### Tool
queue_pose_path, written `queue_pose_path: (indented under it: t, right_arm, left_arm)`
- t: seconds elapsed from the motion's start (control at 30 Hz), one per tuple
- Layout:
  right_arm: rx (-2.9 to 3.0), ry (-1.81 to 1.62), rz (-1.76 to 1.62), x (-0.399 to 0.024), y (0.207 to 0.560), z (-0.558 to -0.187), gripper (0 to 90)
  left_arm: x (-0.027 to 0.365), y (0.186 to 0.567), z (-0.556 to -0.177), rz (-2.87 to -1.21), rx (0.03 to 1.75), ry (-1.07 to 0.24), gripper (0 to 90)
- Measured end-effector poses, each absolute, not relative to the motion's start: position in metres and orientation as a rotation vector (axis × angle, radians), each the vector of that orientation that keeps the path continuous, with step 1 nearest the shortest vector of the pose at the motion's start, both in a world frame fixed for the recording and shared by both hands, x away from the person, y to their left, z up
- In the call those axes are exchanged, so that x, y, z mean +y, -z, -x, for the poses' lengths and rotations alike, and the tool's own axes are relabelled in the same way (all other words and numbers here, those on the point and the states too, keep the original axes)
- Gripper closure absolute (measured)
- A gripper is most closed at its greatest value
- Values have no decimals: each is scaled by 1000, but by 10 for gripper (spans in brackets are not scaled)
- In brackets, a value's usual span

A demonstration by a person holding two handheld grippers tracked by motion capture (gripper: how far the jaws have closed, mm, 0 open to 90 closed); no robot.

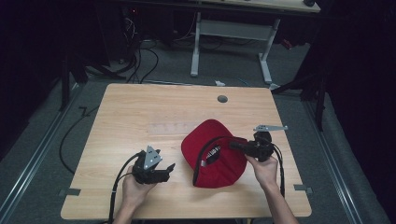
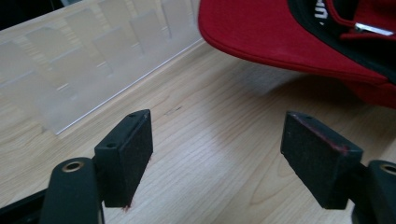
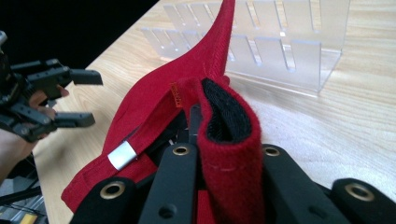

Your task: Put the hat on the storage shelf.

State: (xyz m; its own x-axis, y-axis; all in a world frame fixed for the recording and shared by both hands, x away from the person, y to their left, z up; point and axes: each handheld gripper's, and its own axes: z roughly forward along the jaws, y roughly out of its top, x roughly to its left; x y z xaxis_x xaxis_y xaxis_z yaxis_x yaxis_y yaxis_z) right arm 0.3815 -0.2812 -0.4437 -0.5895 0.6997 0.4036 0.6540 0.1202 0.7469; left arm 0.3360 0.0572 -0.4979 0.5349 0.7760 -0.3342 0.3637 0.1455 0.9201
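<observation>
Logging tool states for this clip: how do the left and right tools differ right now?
The left tool has its jaws spread wide with nothing between them, while the right tool is clamped on the rim of the red fabric baseball cap. The left tool sits apart from the cap over the light wooden table; the right tool reaches into the cap's upturned inside. Both are black, hand-held and trail cables.

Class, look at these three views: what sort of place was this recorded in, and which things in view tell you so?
Probably a lab or workshop set up for recording. A bare wooden table stands on grey floor amid dark curtains, loose cables trail behind it, and a second desk stands beyond.
</observation>
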Motion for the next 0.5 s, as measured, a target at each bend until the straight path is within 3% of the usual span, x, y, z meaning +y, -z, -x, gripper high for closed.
queue_pose_path:
  t: [0.5]
  right_arm:
    - [2359, -1577, -1400, -270, 432, -389, 838]
  left_arm:
    - [34, 495, -334, -1503, 973, -416, 215]
